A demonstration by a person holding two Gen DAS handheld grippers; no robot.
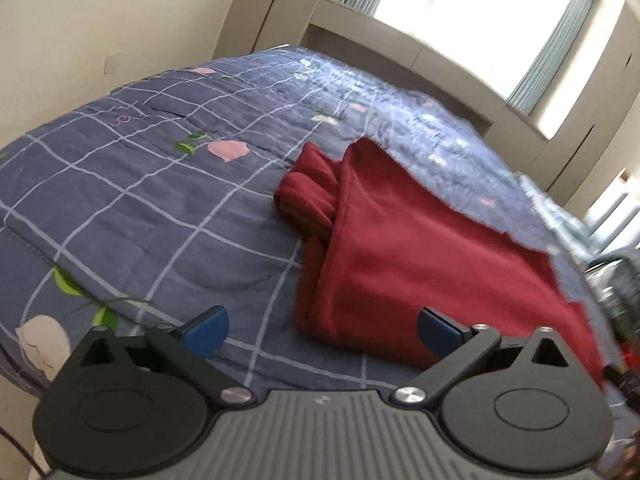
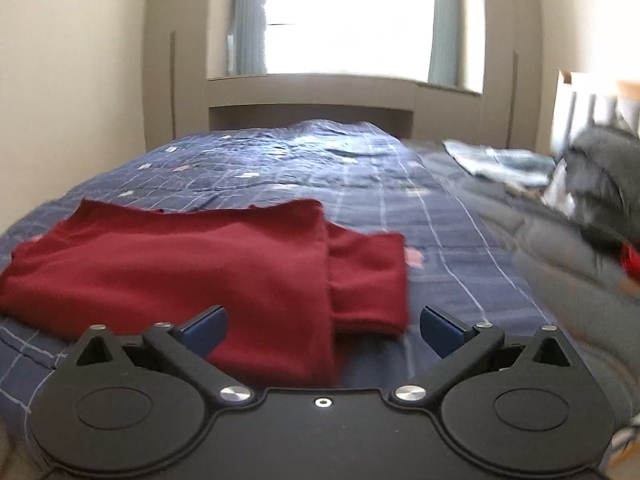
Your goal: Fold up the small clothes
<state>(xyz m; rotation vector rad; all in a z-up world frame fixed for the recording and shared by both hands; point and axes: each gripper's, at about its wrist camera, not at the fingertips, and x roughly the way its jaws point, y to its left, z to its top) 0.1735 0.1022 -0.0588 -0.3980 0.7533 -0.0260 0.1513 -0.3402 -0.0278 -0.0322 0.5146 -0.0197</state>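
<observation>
garment: dark red garment [image 1: 420,248], folded, lies flat at centre right on the quilt
writing: none readable
left gripper [image 1: 322,330]: jaws wide apart, empty
right gripper [image 2: 323,330]: jaws wide apart, nothing clamped
bed: blue checked quilt [image 1: 140,184]
window [image 2: 348,16]: top centre

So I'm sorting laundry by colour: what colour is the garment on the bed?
Dark red garment, plain with no pattern; clearest in the right wrist view.
</observation>
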